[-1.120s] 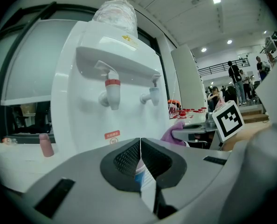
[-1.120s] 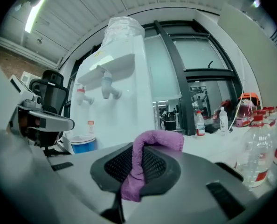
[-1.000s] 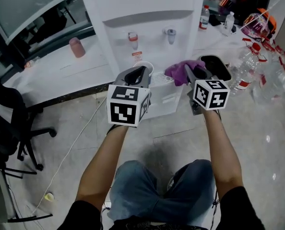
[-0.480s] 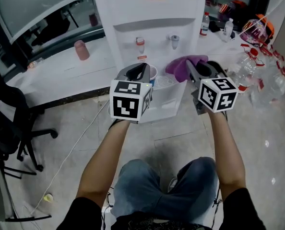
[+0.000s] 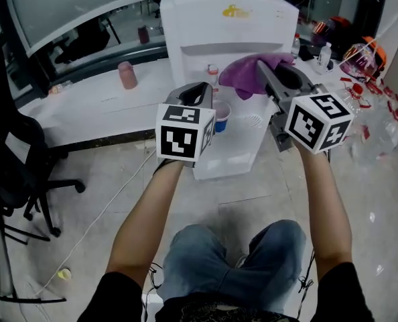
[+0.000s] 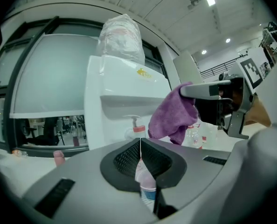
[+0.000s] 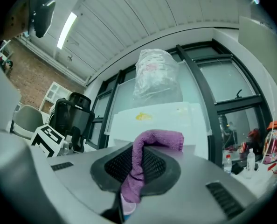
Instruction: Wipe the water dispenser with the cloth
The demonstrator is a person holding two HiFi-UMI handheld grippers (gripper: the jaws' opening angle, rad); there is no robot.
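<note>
The white water dispenser [image 5: 226,19] stands straight ahead against the counter; it also fills the left gripper view [image 6: 115,97] and shows in the right gripper view [image 7: 157,118]. My right gripper [image 5: 262,69] is shut on a purple cloth [image 5: 249,72], which hangs in front of the dispenser's tap recess. The cloth [image 7: 148,141] drapes over the right gripper [image 7: 139,153]. My left gripper [image 5: 199,96] is shut on nothing, level with the drip tray; its pads meet [image 6: 140,146]. The cloth [image 6: 173,118] hangs to its right. A paper cup [image 5: 220,116] sits under the taps.
A plastic-wrapped bottle [image 6: 122,38] tops the dispenser. A pink cup [image 5: 126,74] stands on the white counter [image 5: 98,106] to the left. A black office chair [image 5: 11,173] is at far left. Plastic bottles [image 5: 373,113] crowd the right. A cable [image 5: 112,200] crosses the tiled floor.
The right gripper has lifted the cloth from beside the drip tray up to the tap recess. The left gripper has risen slightly and stayed shut. The head view has tilted upward.
</note>
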